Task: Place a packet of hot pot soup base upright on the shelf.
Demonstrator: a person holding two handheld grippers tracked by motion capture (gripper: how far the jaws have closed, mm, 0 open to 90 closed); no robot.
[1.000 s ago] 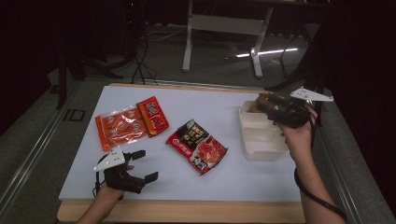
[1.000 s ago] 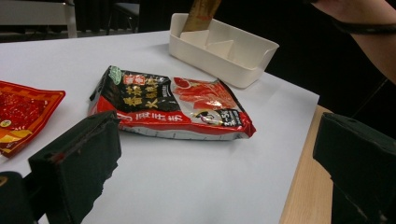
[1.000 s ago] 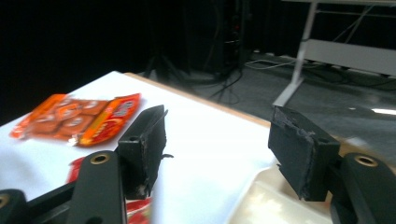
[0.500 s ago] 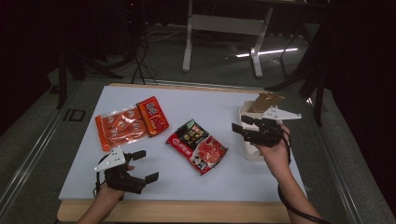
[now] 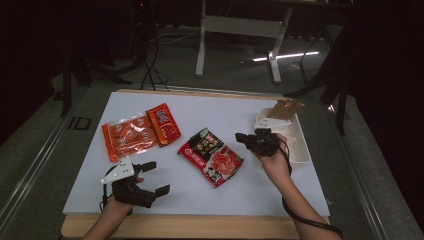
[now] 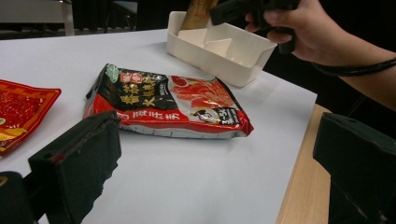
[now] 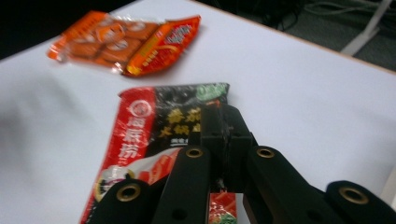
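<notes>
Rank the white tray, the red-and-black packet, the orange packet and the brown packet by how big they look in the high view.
1. orange packet and red-and-black packet: they look alike, so no order between them.
2. white tray: partly hidden by the right claw, so its place is unsure.
3. brown packet, standing in the tray: smallest.

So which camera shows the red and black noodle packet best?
The left gripper view: the red and black noodle packet lies whole, close and sharp. The high view shows it whole but small. The right gripper view shows it blurred, partly behind the tool.
</notes>
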